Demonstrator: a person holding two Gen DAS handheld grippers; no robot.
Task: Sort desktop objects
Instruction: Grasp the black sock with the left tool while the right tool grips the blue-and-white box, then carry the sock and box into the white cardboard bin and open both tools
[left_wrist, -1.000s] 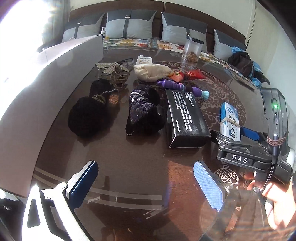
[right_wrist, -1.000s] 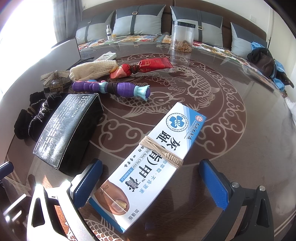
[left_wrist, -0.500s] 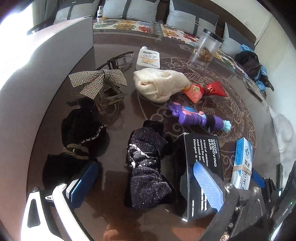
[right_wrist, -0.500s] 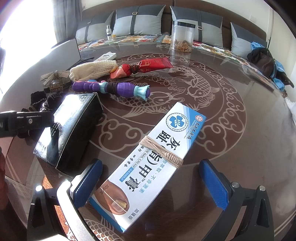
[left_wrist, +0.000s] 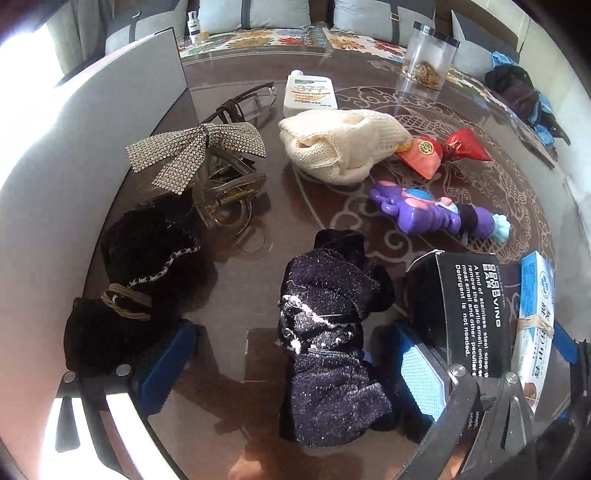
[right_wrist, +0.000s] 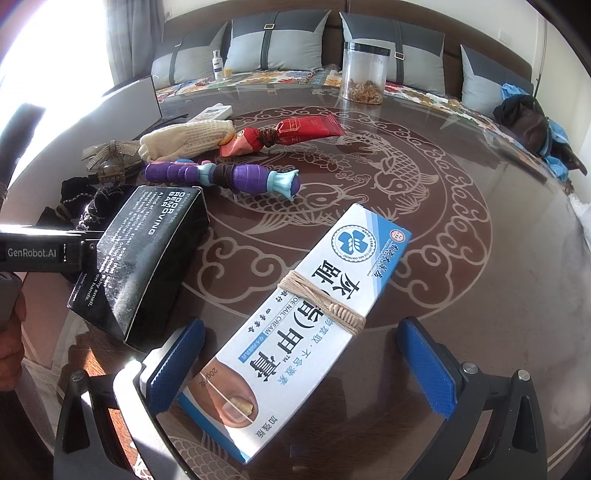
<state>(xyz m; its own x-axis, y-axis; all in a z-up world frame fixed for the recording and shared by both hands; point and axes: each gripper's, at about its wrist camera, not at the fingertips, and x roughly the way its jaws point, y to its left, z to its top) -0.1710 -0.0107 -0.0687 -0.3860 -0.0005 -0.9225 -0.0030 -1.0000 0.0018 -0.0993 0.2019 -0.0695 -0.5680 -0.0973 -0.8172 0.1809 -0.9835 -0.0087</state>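
**Left gripper lowers over the dark scrunchie while the right waits at the cream box**

Since a second ago the left gripper (left_wrist: 291, 360) has swung in from open tabletop and come down astride the sparkly dark scrunchie (left_wrist: 328, 328). From the left wrist, its blue pads stand wide apart with the scrunchie lying between them, nothing clamped. The left pad sits against the black velvet scrunchie (left_wrist: 133, 291) and the right pad is just beside the black soap box (left_wrist: 465, 314). Closing from here could snag the velvet one or nudge the box, since both crowd the pads.

From the right wrist, the right gripper (right_wrist: 299, 365) has not shifted: its fingers are spread wide around the near end of the toenail cream box (right_wrist: 306, 328), the left pad touching or nearly touching its edge, holding nothing. The box lies at a slant across the gap, so a squeeze might twist it out rather than grip it
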